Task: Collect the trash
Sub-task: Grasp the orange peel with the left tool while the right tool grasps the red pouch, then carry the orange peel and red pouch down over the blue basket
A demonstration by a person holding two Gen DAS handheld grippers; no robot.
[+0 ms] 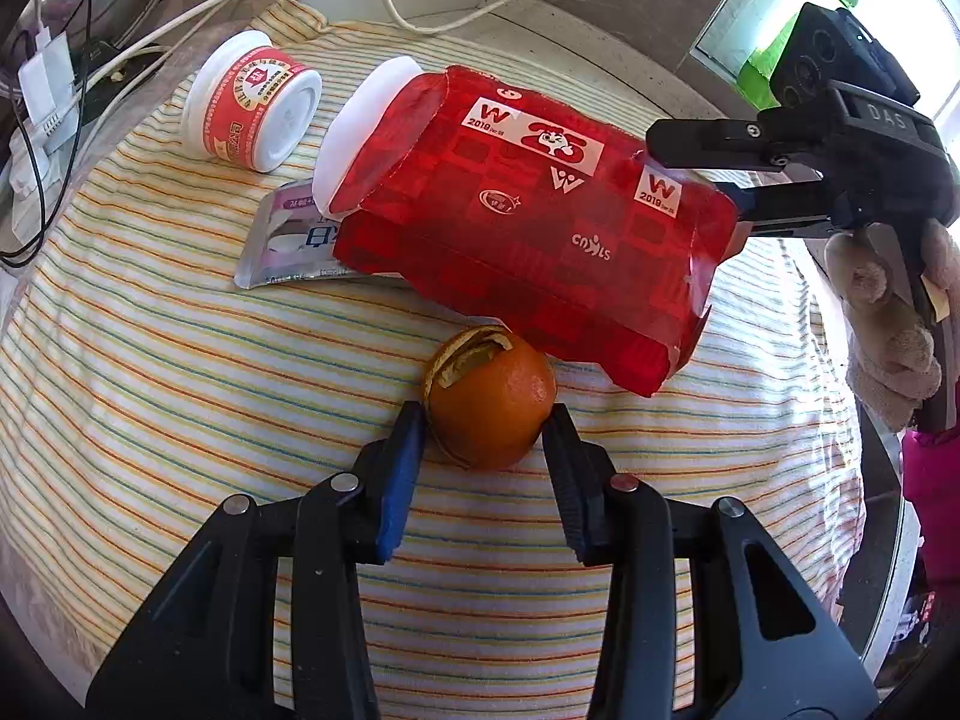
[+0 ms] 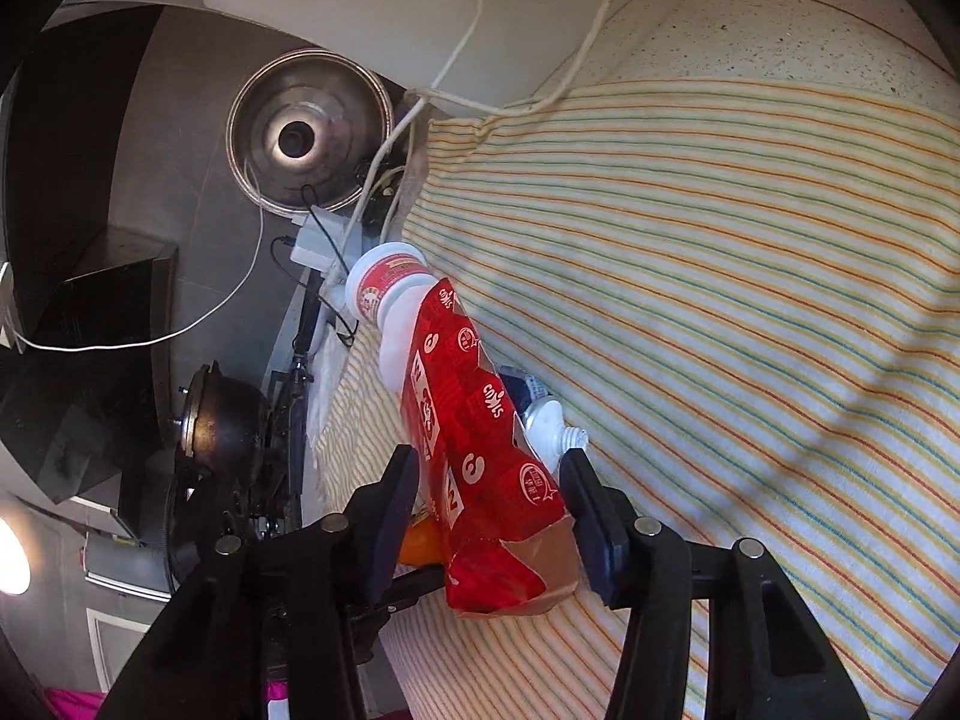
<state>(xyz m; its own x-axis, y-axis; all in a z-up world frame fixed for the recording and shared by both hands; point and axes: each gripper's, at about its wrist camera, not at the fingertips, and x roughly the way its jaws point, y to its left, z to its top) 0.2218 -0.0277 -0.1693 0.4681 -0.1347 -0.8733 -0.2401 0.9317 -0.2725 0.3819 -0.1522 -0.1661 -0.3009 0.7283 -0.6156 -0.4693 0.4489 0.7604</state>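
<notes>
Take the red carton (image 1: 528,228) as your marker on the striped cloth (image 1: 180,372) over the tabletop. To its left lies a small red-and-white cup (image 1: 255,108) on its side, and tucked under the carton's near left corner is a flattened silver pouch (image 1: 288,246). Just in front of the carton sits the orange peel (image 1: 489,399). Your left gripper (image 1: 487,420) has both pads against the sides of that peel, closed on it. At the carton's right end, your right gripper (image 2: 489,516) straddles the torn flap; its left pad stands clear, so it is not yet clamped. You are at the grasping step. Next, I judge, finish closing the right gripper on the carton, then lift both pieces gently, since the hollow peel may crush.
</notes>
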